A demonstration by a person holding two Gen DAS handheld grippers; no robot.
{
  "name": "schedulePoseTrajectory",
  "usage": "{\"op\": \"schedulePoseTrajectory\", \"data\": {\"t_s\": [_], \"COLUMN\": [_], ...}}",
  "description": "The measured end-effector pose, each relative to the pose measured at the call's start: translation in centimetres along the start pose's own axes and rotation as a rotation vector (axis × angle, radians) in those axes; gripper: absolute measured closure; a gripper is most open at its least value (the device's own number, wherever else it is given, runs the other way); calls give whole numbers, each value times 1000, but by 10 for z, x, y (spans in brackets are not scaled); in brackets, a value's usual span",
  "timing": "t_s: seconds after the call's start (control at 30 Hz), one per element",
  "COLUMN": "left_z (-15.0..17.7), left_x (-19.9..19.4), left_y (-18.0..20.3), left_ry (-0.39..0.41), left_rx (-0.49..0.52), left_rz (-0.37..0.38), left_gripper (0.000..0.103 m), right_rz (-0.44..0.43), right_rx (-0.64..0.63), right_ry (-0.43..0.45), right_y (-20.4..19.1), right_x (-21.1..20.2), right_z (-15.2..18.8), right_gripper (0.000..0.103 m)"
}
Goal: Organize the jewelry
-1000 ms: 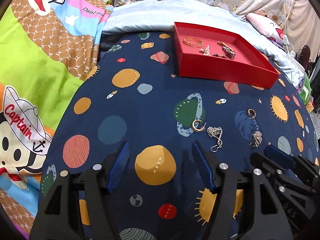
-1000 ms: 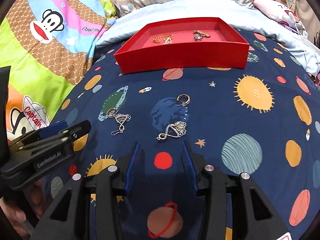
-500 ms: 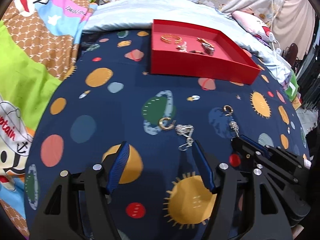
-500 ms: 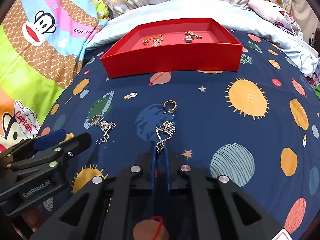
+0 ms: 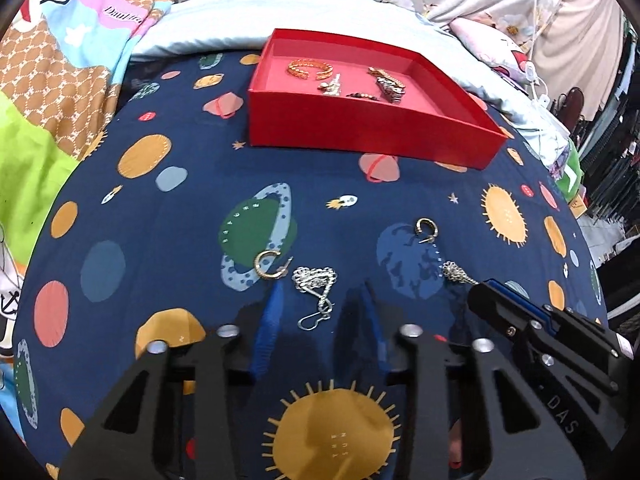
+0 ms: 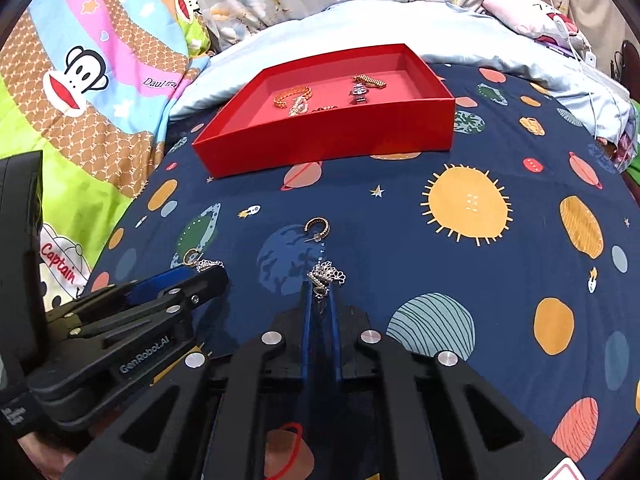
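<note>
A red tray at the back of the bed holds several gold pieces. My right gripper is shut on a silver earring, also seen in the left wrist view. My left gripper is open, its fingers either side of a second silver earring on the navy bedspread. A gold hoop lies just left of it. Another gold hoop lies ahead of my right gripper.
The navy planet-print bedspread covers the bed. A colourful cartoon blanket lies to the left, a pale blue pillow behind the tray. The bed edge falls away at the right.
My right gripper closed on the silver earring. My left gripper moved right and forward until its open fingers straddle the other silver earring.
</note>
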State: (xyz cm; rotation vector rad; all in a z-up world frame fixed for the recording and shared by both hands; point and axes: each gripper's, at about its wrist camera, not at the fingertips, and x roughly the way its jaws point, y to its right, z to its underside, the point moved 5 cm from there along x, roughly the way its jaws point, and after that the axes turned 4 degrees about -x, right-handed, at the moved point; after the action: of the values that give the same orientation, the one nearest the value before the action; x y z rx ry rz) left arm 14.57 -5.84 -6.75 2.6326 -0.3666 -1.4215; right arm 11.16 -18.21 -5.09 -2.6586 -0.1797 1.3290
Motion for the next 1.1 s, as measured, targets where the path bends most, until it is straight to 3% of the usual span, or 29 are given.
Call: {"op": "schedulePoseTrajectory", "data": {"t_s": [0.03,0.1,0.2,0.43,0.73,0.87,0.93,0.97,1.0,1.03,1.1], "left_z": [0,1,2,2,-5,-5,-4,-3,-3,-2,-3], "left_x": [0,1,1,-9,-44,-40,-30,-24,-19,-16,-7], "left_y": [1,4,7,10,9,9,8,9,7,7,7], "left_ry": [2,0,-8,1,48,36,24,19,21,25,23], "left_rx": [6,18,26,28,30,17,7,4,-3,-4,2], "left_rz": [-3,8,20,55,101,104,83,73,45,34,12], "left_gripper": [74,91,98,103,103,103,91,74,66,61,61], "right_rz": [0,-5,-8,-10,-8,-7,-7,-6,-6,-6,-7], "right_rx": [-1,1,2,4,-2,2,4,4,4,5,7], "right_ry": [0,1,6,35,79,79,77,75,73,73,72], "right_y": [0,0,0,1,1,2,2,2,3,3,4], "right_x": [0,0,-2,-16,-37,-39,-38,-38,-38,-38,-37], "right_z": [0,0,-1,-5,-15,-14,-13,-12,-12,-12,-11], "right_gripper": [96,96,96,96,96,96,96,96,96,96,96]}}
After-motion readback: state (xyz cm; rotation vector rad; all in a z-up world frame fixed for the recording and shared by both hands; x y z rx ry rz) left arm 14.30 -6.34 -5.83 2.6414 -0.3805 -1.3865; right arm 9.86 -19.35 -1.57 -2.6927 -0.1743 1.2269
